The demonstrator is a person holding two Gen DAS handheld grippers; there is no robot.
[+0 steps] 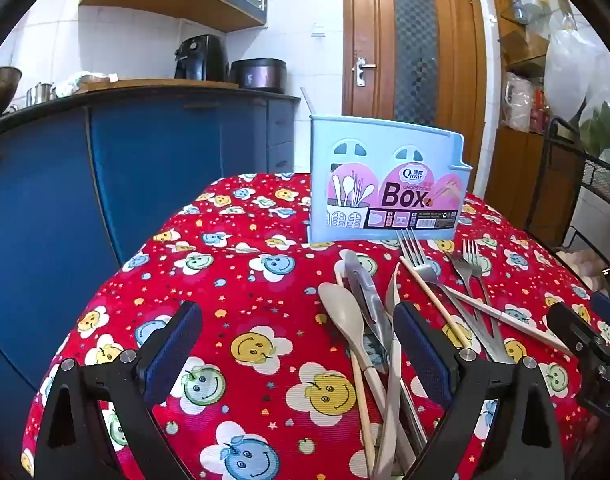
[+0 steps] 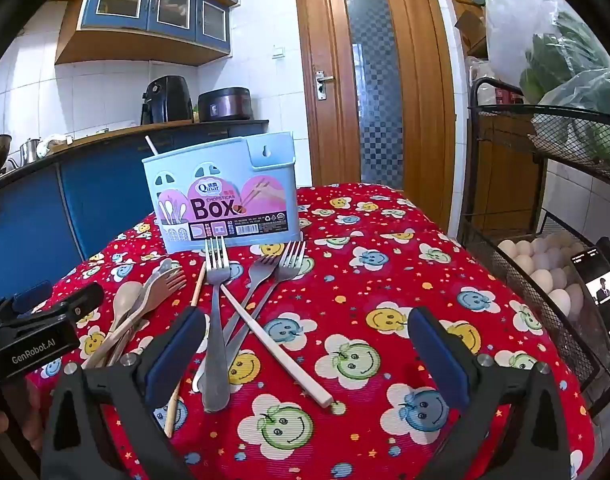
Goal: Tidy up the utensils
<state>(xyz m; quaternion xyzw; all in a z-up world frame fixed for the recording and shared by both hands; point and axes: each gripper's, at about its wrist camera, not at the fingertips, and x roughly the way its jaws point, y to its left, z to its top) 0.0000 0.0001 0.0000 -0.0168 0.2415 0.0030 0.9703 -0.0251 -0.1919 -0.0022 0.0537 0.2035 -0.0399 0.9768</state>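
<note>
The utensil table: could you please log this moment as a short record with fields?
surface: table with red smiley-flower cloth
holder: light blue chopsticks box, upright at the far side, one white stick already poking out
metal forks: three, lying in front of the box, handles crossing
white chopstick: laid diagonally over the fork handles
beige spoon: in the left pile with a wooden chopstick
left gripper: open, holding nothing
right gripper: open, holding nothing
</note>
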